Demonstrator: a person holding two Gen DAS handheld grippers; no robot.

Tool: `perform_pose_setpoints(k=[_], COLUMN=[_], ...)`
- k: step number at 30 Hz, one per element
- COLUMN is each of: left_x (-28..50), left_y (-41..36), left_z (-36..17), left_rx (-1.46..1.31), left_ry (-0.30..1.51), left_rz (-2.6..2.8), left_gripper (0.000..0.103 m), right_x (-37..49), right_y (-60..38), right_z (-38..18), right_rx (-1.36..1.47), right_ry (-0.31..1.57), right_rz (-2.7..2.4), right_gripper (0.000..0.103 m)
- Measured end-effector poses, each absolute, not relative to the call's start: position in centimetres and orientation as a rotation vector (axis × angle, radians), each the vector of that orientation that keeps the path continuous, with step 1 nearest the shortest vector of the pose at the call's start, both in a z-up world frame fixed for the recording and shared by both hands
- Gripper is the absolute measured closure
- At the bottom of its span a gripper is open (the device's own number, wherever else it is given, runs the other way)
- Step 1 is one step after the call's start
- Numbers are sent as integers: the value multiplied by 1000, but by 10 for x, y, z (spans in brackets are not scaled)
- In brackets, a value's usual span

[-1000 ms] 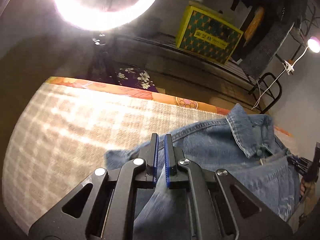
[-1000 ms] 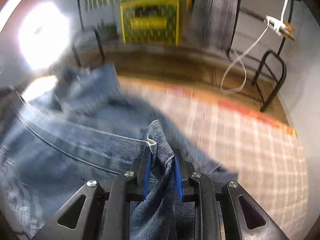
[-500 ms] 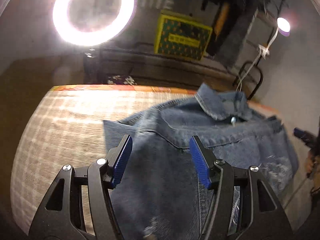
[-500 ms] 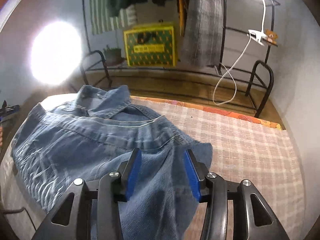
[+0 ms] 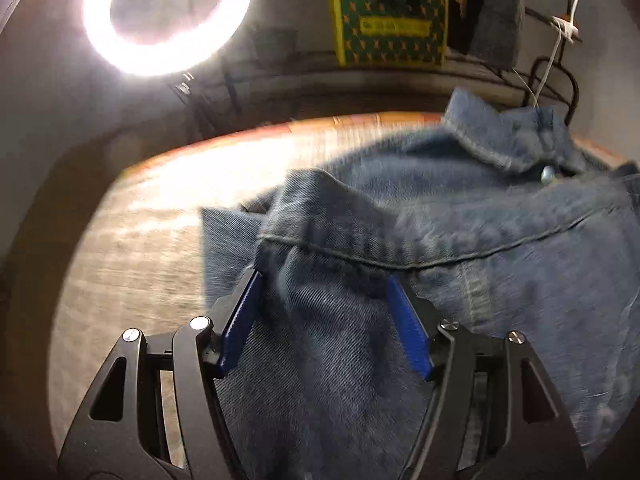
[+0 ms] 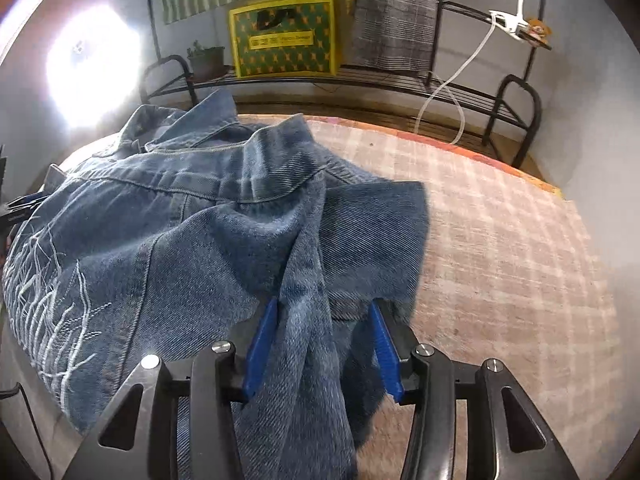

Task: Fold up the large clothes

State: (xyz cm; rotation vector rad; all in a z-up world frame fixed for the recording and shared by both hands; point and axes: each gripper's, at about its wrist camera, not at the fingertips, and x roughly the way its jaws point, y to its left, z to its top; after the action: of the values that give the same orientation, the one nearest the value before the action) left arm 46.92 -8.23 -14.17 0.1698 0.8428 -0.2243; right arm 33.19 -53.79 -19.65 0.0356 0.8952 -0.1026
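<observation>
A blue denim jacket (image 5: 460, 248) lies back-up on a checked cloth-covered table (image 5: 132, 240), collar at the far side. My left gripper (image 5: 324, 300) is open, its blue pads straddling a raised fold at the jacket's left shoulder. In the right wrist view the jacket (image 6: 180, 220) shows white stitching at its left. My right gripper (image 6: 324, 320) is open, with a ridge of denim sleeve lying between its blue pads. The table (image 6: 500, 260) stretches to the right of the jacket.
A bright ring light (image 5: 168, 16) stands behind the table at left. A black metal rack (image 6: 512, 96) behind the table holds a yellow-green box (image 6: 284, 36), a potted plant (image 6: 206, 60) and hanging clothes. A white cable (image 6: 460, 80) dangles from it.
Both grippers were shut on the denim a second ago and have opened, letting it drop on the table. Since half a second ago both have moved closer over the jacket's shoulder folds.
</observation>
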Motion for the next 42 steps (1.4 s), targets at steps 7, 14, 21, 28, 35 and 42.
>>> perform_pose_setpoints(k=[7,14,21,28,35,42], left_x=[399,398,412,415,419,423], left_y=[-155,-233,-228,-214,-240,-240], left_z=[-96,-118,-151,-123,-142,-152], left_rx=[175,272,220,125,254,248], left_ry=[756,786,803,794,793,784], left_rz=[-460,-523,-514,-463,-383,-386], left_gripper=[36,36,30,31,31,29], right_x=[270,235,216,222,252,257], right_y=[-562,-582,-580,-561,-541,-541], right_z=[-172,-199,-232,-240,-236,-225], right_rx=[242,514,768,932,824,799], right_ry=[771,798,815,729,707,680], right_rz=[-140,-136,-49,43,-145,-161], right_gripper=[22,15,12,2,14,71])
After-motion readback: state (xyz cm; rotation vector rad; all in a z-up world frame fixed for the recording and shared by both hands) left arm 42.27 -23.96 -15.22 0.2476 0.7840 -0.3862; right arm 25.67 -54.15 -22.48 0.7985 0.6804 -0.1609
